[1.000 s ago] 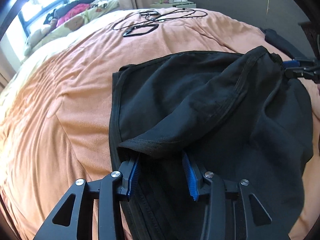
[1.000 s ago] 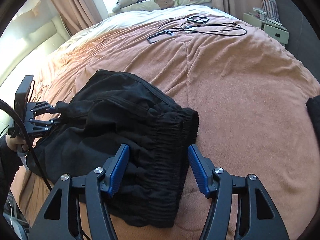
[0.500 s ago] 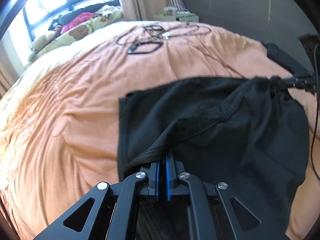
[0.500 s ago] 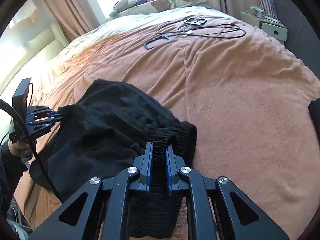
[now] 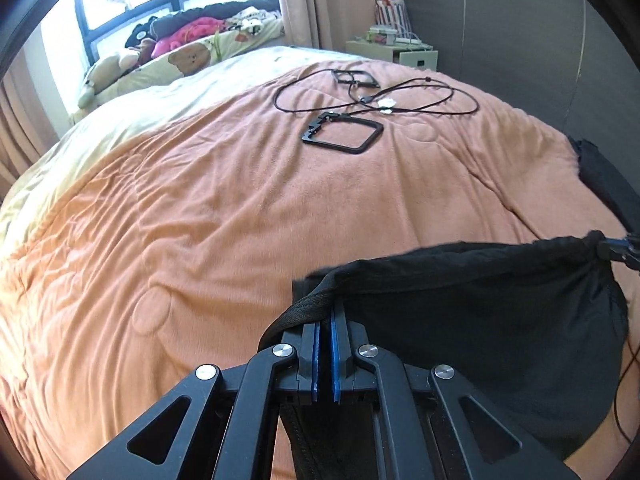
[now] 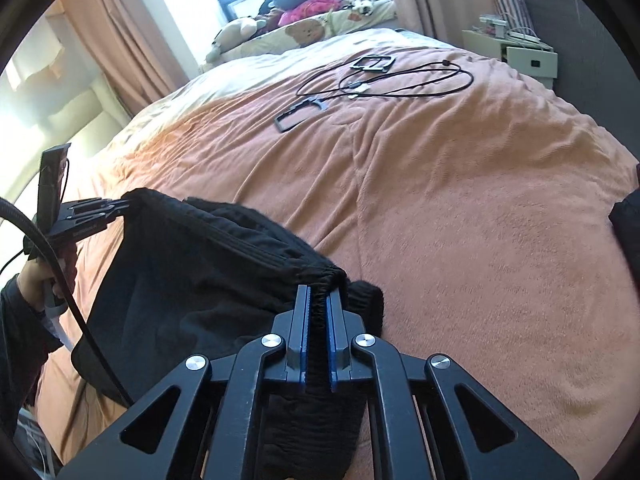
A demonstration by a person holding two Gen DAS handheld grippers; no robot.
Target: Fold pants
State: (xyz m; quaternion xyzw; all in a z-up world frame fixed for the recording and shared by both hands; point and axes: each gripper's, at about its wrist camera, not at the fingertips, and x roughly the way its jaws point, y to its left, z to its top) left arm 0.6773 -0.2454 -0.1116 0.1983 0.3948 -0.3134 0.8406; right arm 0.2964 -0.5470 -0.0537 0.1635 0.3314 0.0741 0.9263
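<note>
The black pants [image 5: 480, 320] hang stretched between my two grippers above the orange bedspread [image 5: 224, 216]. My left gripper [image 5: 325, 316] is shut on the hem end of the pants. My right gripper [image 6: 317, 300] is shut on the gathered elastic waistband [image 6: 320, 276]. In the right wrist view the pants [image 6: 192, 272] run left to my left gripper [image 6: 124, 203]. In the left wrist view my right gripper [image 5: 600, 246] shows at the far right edge, holding the other end.
Black cables [image 5: 376, 96] and two black frames [image 5: 344, 132] lie on the far part of the bed. Pillows and plush toys [image 5: 180, 52] line the window. A nightstand [image 5: 400, 50] stands by the wall. Another dark garment [image 5: 604, 172] lies at the bed's right edge.
Both grippers closed on the pants, left on the hem and right on the waistband, then lifted them off the bed and pulled them taut between them.
</note>
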